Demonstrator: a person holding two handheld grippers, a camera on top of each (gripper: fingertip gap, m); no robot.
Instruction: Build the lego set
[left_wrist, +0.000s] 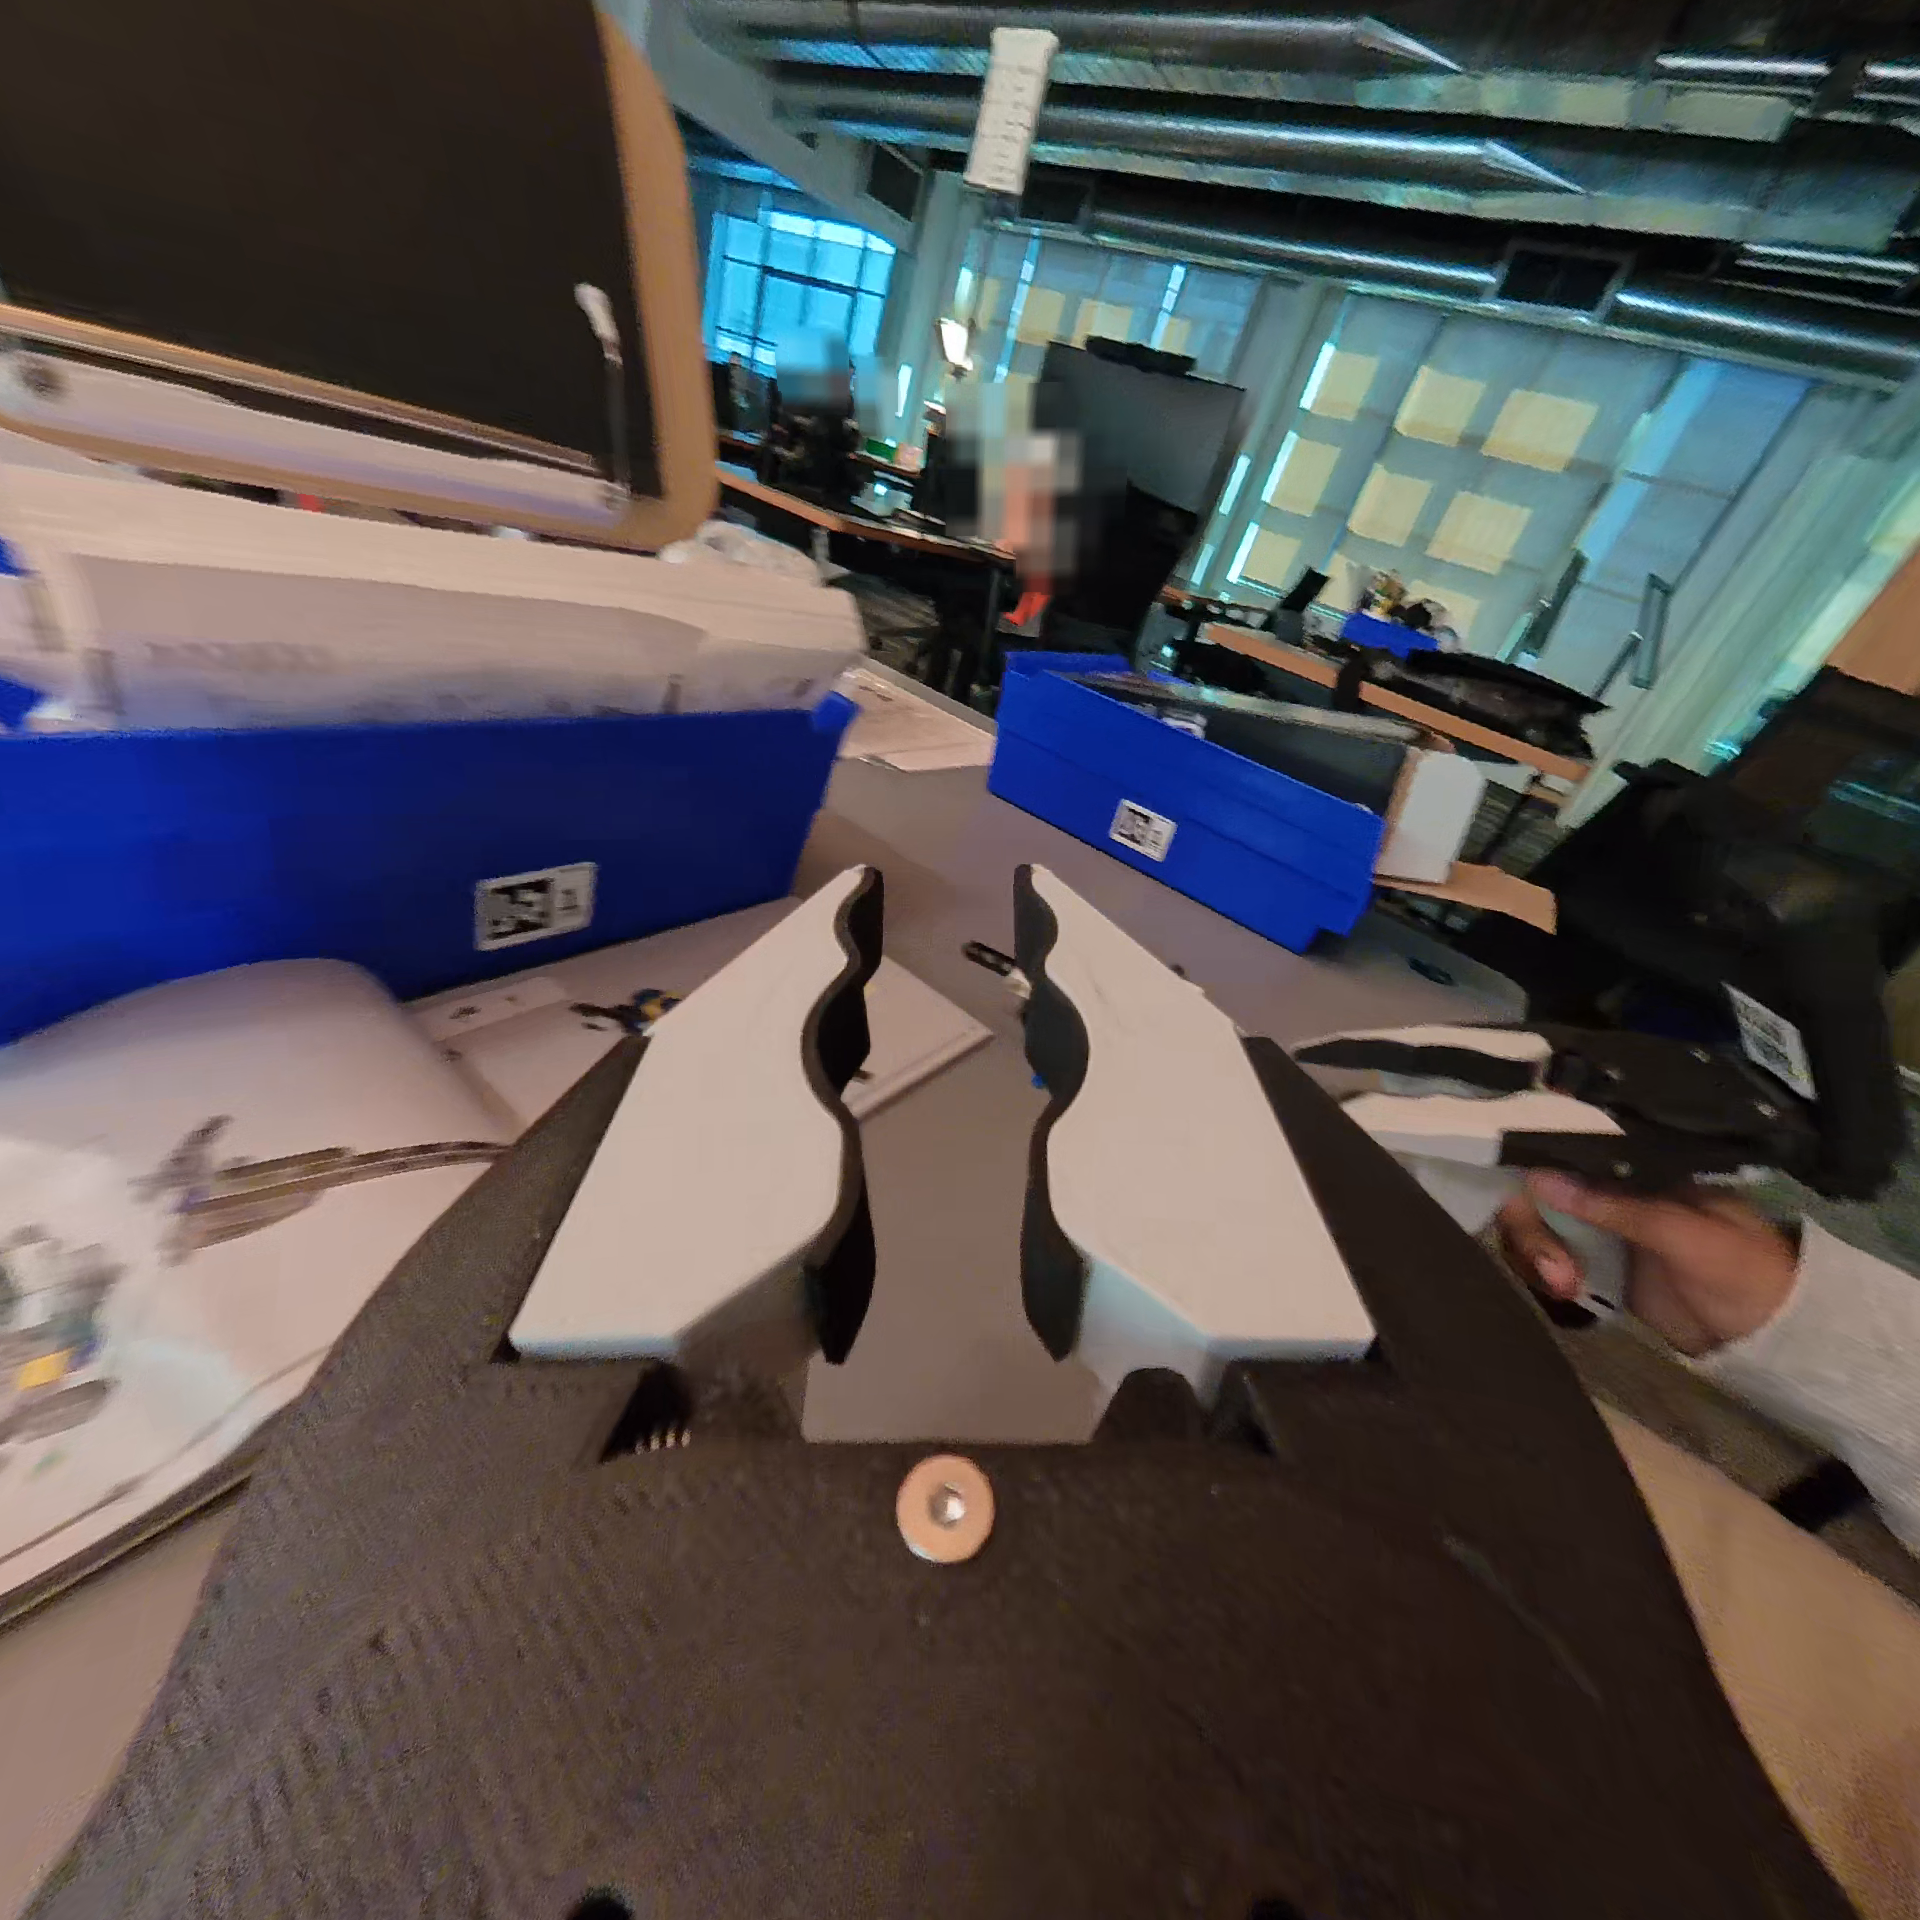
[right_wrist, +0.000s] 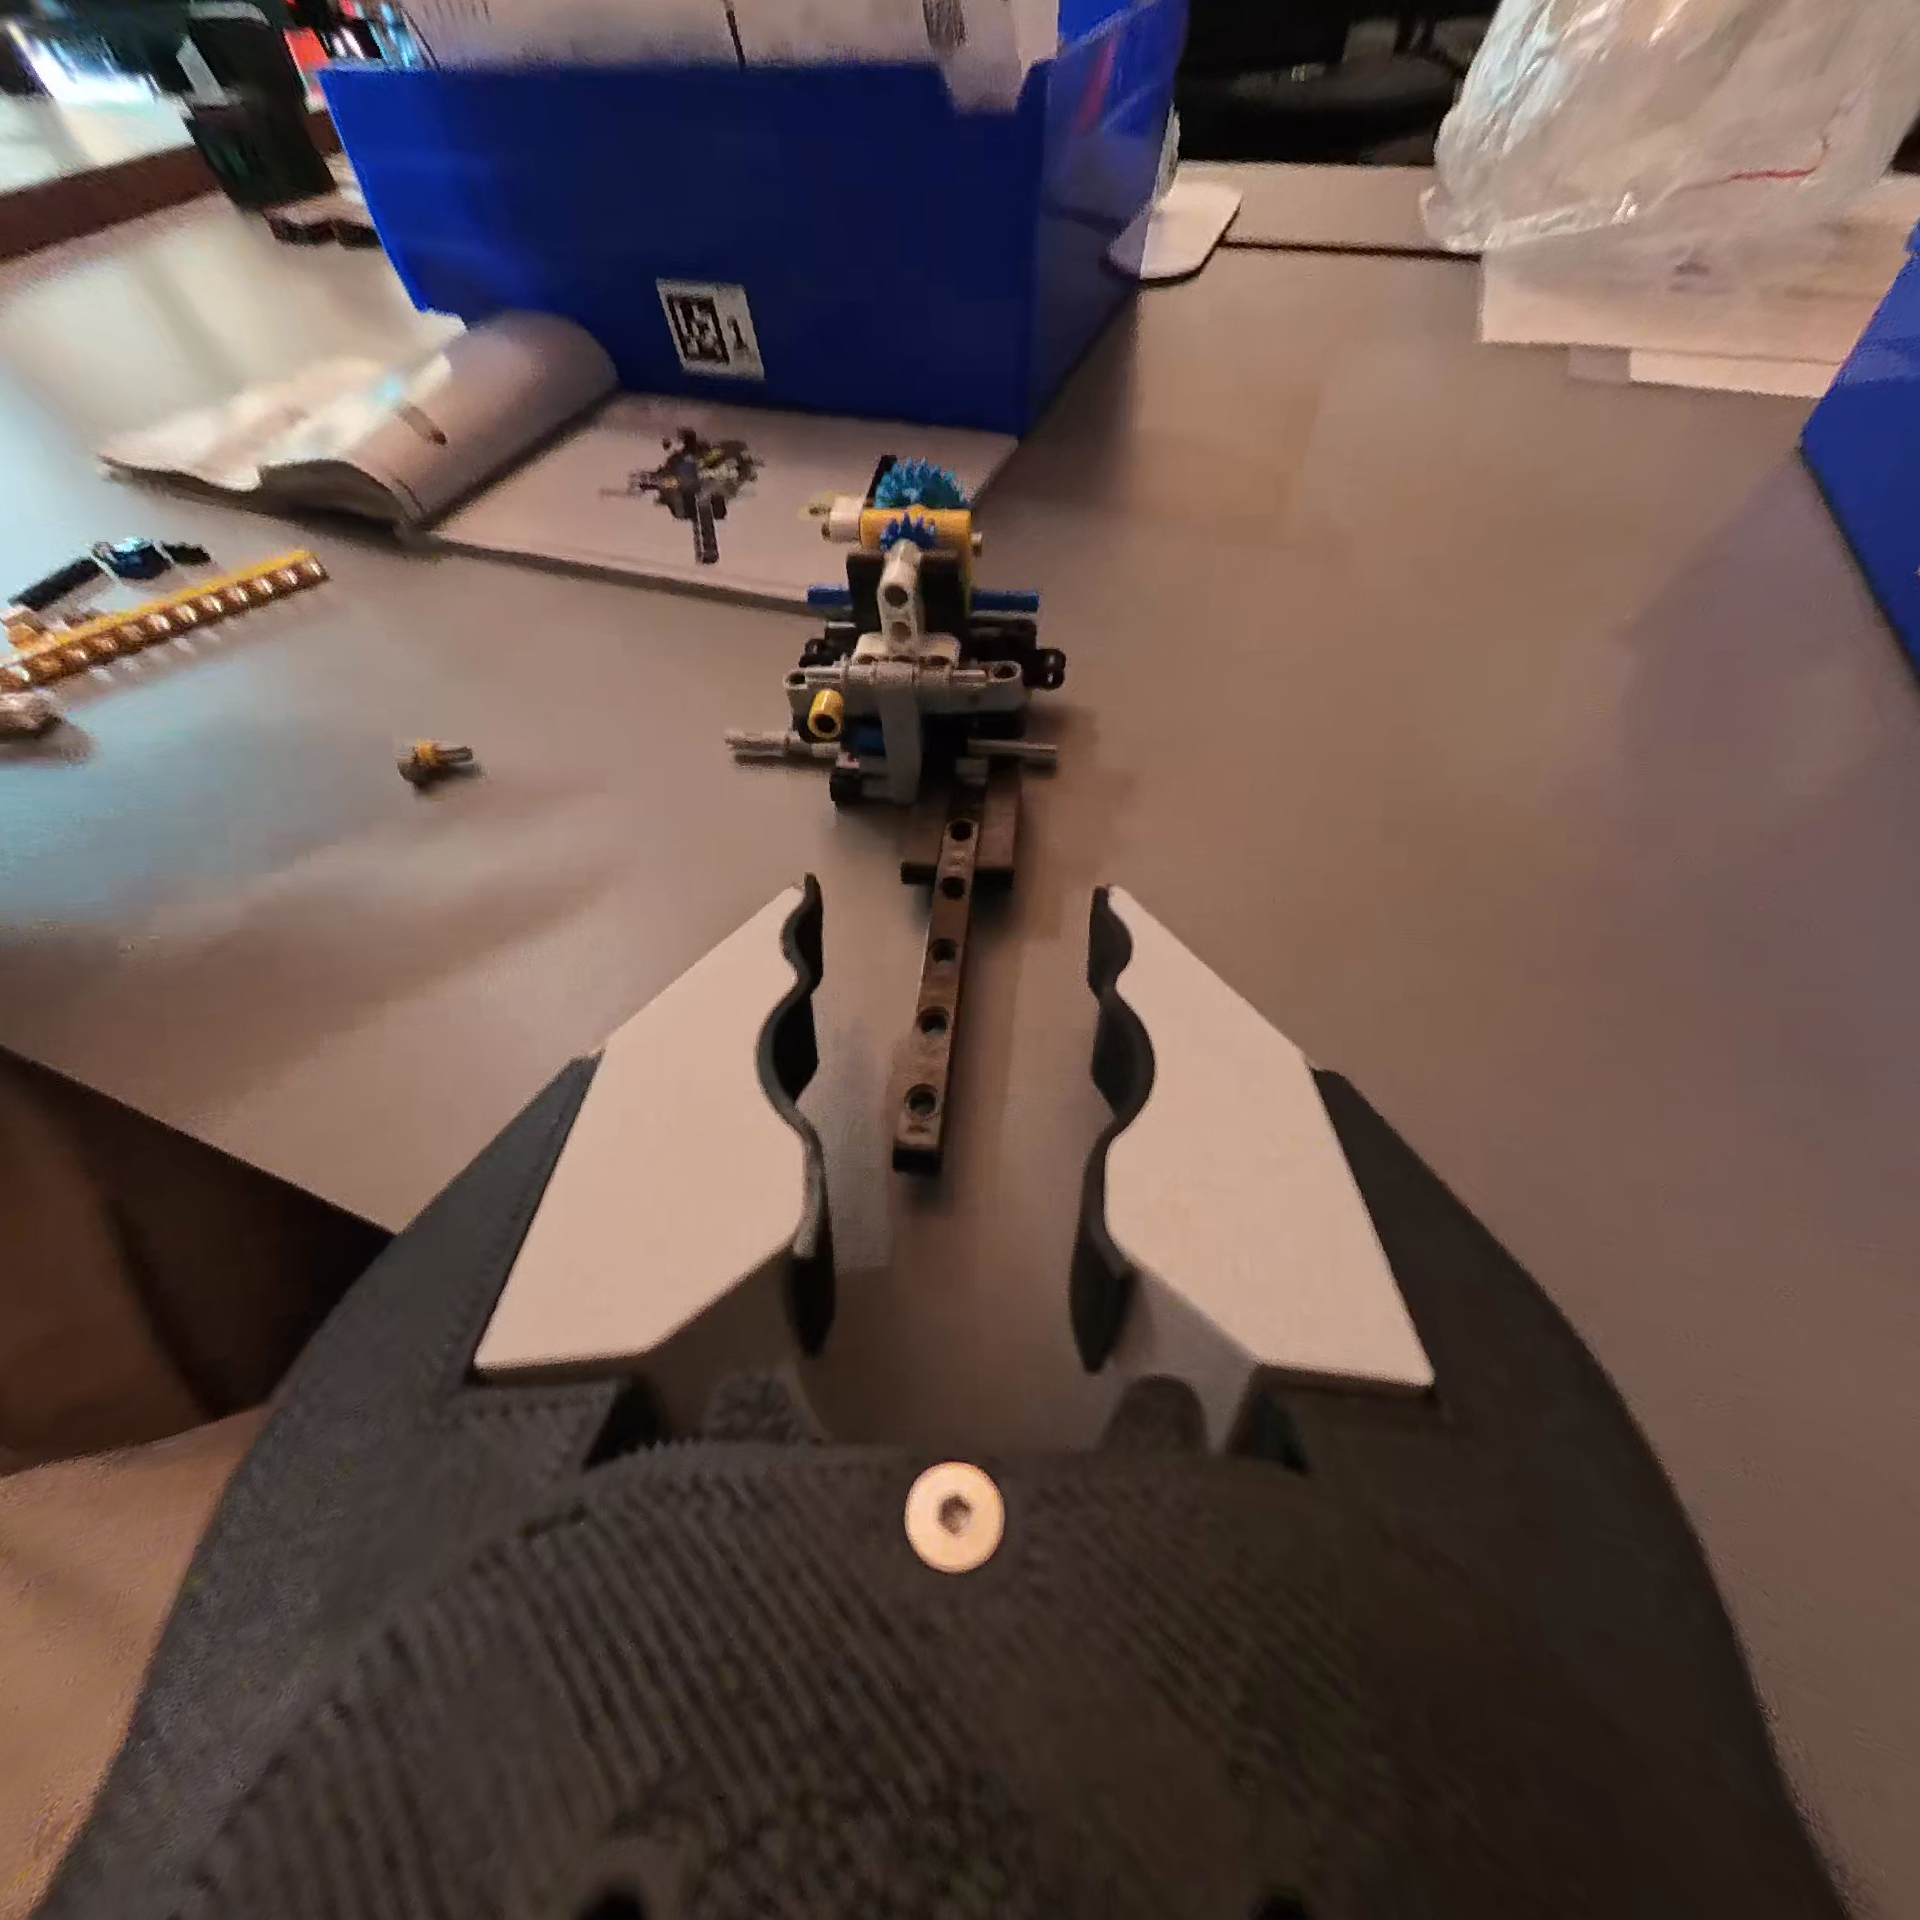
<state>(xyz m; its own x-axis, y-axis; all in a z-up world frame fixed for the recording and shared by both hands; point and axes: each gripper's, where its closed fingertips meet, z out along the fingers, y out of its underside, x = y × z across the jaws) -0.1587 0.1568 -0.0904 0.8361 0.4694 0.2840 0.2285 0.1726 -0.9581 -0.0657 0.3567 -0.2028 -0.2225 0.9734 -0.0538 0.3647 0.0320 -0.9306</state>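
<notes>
right claw (right_wrist: 954, 904) wide and empty, the lego build (right_wrist: 902, 665) dead ahead on the table (right_wrist: 1403, 727), its black beam (right_wrist: 940, 997) running back between the fingers. left claw (left_wrist: 948, 883) narrower, empty, off the build. build looks light and snap-fragile: pinch the stiff beam, not the blue gears (right_wrist: 920, 488).

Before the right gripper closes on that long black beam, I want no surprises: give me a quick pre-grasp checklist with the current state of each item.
1. Right gripper open: ok, clear gap between its fingers.
2. Black beam lined up between the fingers: ok, though nearer the left finger.
3. Beam free of the lego assembly: cannot tell, its far end runs under it.
4. Left gripper empty and open: ok.
5. Table around the beam free of loose parts: ok, the small yellow pin lies apart on the left.
</notes>
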